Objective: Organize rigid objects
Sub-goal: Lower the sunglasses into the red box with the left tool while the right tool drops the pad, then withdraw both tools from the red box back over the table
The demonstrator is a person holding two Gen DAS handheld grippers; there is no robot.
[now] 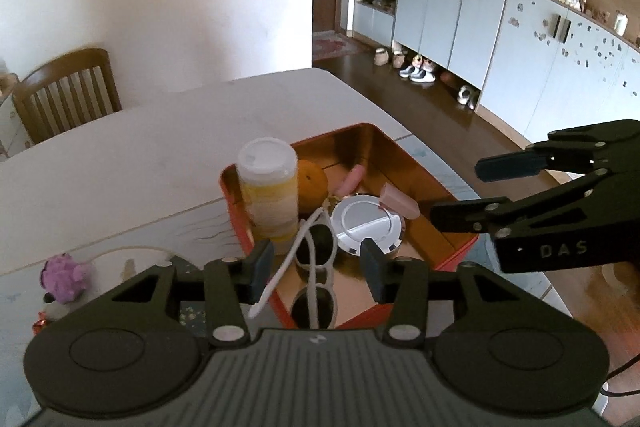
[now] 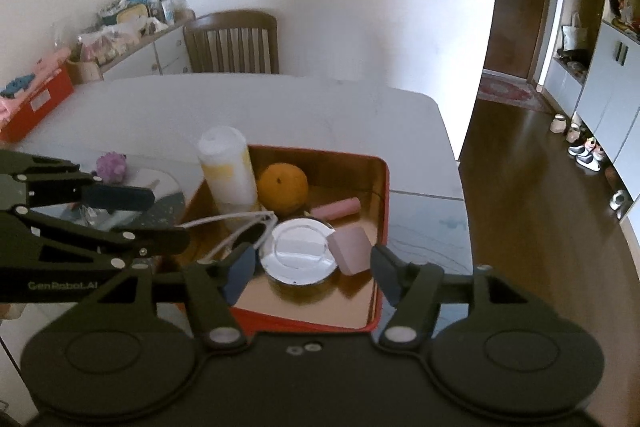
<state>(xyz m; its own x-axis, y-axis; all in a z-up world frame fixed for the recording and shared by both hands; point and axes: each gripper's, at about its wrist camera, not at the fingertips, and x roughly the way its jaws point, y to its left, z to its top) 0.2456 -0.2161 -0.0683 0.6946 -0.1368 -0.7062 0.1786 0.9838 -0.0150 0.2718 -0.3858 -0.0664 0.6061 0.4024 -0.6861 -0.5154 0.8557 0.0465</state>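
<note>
Both open and holding nothing, left gripper (image 1: 316, 269) and right gripper (image 2: 312, 275) above the red tin (image 2: 382, 195), glasses (image 1: 316, 267) tucked inside to keep tidy.

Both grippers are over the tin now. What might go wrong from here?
The sunglasses have a temple arm hanging over the red tin rim near the left gripper; it may snag. The tall bottle stands upright at the tin's edge and may topple if bumped.
</note>
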